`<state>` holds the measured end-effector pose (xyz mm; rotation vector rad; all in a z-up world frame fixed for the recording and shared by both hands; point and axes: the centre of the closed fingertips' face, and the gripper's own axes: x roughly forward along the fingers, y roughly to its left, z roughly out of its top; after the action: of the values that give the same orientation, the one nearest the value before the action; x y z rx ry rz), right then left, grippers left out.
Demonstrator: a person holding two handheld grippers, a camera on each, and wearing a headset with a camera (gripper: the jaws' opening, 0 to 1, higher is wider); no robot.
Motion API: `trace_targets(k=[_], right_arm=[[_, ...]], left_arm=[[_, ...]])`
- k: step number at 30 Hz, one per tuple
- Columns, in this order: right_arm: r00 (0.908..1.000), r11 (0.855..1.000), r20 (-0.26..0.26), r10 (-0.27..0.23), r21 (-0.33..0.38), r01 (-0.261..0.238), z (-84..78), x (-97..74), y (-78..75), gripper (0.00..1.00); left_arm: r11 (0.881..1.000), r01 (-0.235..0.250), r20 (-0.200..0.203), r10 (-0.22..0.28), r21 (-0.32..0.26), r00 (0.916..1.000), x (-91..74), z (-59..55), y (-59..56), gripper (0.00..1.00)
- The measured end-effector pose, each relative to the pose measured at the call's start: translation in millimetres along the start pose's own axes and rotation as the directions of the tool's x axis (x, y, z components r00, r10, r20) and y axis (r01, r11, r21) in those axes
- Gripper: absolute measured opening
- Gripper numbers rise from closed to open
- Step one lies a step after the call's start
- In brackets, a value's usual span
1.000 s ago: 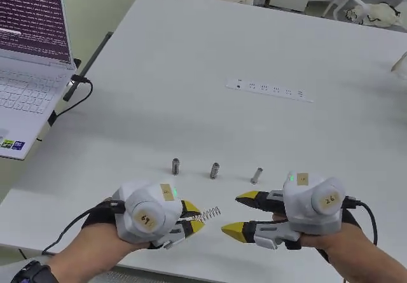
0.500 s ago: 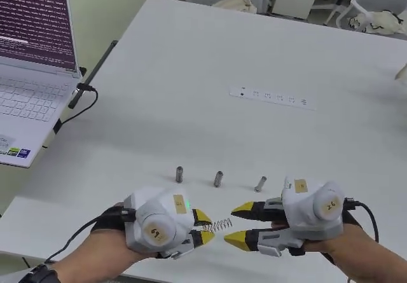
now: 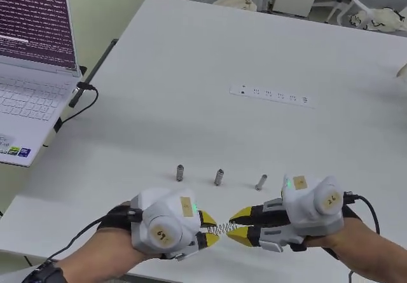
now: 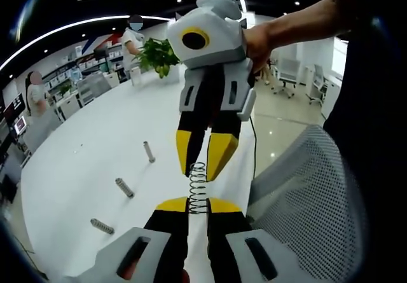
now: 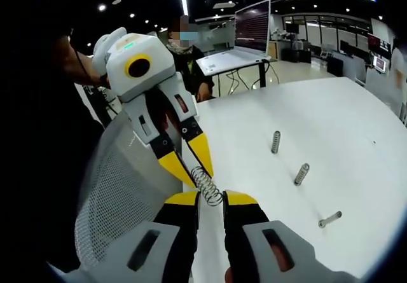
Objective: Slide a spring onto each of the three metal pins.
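Note:
A small coil spring hangs over the table's near edge between my two grippers. My left gripper is shut on one end of it. My right gripper faces it tip to tip, its jaws closed in on the other end. In the left gripper view the spring rises from my left gripper into the right gripper. Three short metal pins lie in a row on the table. The left pin and middle pin look ribbed with coils. The right pin looks smooth.
An open laptop sits at the far left with a cable beside it. A white power strip lies beyond the pins. A grey mesh chair stands just off the table's near edge.
My right gripper has moved left up to the left gripper, and its jaws have narrowed onto the spring's free end. The left gripper has kept hold of the spring.

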<state>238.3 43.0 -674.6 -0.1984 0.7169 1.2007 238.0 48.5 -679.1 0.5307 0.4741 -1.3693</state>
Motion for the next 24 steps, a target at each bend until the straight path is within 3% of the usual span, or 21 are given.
trace_targets(k=[15, 24], right_arm=[[0.9997, 1.000, 0.001, 0.026, 0.014, -0.026, 3.2, -5.2, 5.1, 0.09], [0.9997, 0.999, -0.025, 0.006, -0.034, -0.007, 12.0, -7.6, 7.2, 0.08]], left_arm=[[0.999, 0.013, -0.029, -0.012, 0.053, 0.9995, 6.0, -0.9, -1.5, 0.02], [0.997, 0.014, -0.032, -0.011, 0.076, 0.9994, 11.4, 2.2, 0.7, 0.02]])
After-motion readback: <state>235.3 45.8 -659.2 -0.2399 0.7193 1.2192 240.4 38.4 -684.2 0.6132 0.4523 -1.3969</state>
